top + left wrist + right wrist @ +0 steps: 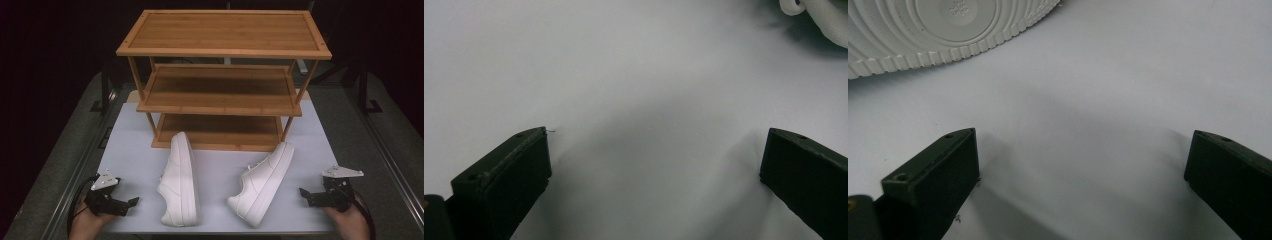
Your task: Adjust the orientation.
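In the right gripper view, the top edge cut off the ribbed sole of a white shoe [943,30]. In the left gripper view, the top right corner showed a sliver of the other shoe [824,20]. The rack's lowest shelf [215,131] lay partly hidden

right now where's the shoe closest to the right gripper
In the high view the right shoe lies on its side on the white table, right of centre, between the left shoe and the right gripper, its toe near the rack.
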A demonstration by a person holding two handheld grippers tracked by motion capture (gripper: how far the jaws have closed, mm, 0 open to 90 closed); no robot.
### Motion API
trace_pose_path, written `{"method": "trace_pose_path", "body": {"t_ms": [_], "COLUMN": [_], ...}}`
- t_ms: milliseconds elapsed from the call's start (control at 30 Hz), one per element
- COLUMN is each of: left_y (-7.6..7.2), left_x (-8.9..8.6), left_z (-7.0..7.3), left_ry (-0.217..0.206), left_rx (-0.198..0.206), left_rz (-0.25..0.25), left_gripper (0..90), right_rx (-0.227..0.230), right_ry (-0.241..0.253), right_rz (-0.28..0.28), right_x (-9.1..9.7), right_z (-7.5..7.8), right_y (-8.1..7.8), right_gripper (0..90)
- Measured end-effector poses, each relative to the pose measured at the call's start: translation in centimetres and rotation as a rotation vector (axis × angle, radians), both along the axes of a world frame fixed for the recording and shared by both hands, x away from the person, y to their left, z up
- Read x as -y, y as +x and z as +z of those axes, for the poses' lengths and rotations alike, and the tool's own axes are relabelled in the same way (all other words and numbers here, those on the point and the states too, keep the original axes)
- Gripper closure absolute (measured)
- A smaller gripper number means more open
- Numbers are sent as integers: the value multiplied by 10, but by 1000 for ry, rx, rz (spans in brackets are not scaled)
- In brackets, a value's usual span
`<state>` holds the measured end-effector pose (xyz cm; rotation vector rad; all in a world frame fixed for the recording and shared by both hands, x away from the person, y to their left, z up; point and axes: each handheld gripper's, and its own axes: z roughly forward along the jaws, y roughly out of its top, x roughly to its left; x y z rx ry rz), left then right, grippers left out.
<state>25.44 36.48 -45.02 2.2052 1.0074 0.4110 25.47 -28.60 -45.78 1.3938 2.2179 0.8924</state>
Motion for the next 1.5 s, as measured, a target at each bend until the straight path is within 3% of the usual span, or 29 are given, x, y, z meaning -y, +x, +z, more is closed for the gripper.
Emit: {"method": "trace_pose_path", "body": {"t_ms": [467, 533, 600, 733, 833, 967, 1267, 1500], "left_y": [0, 0, -1, -2, -3, -4, -5, 0], "left_x": [0, -1, -2, 1, 4, 9, 21, 35], "left_z": [0, 2, 4, 11, 16, 20, 27, 24], "left_ry": [-6, -28, -60, -80, -124, -150, -217, -217], "left_rx": [0, 0, 1, 21, 34, 49, 33, -13], "left_rz": [5, 2, -6, -33, -77, -131, -251, -296], "left_gripper": [2, 15, 90, 168, 287, 416, 881, 900], "right_rx": [1, 1, 0, 3, 4, 4, 5, 5], "right_ry": [1, 0, -1, -1, 0, 0, -1, 0], "right_rz": [-22, -22, -22, -22, -22, -22, -20, -20], "right_x": [-2, -2, -2, -2, -2, -2, -2, -2], "right_z": [0, 0, 0, 0, 0, 0, -1, -1], "right_y": [0, 0, 0, -1, -1, -1, -1, -1], "right_gripper": [12, 11, 11, 11, 11, 11, 11, 11]}}
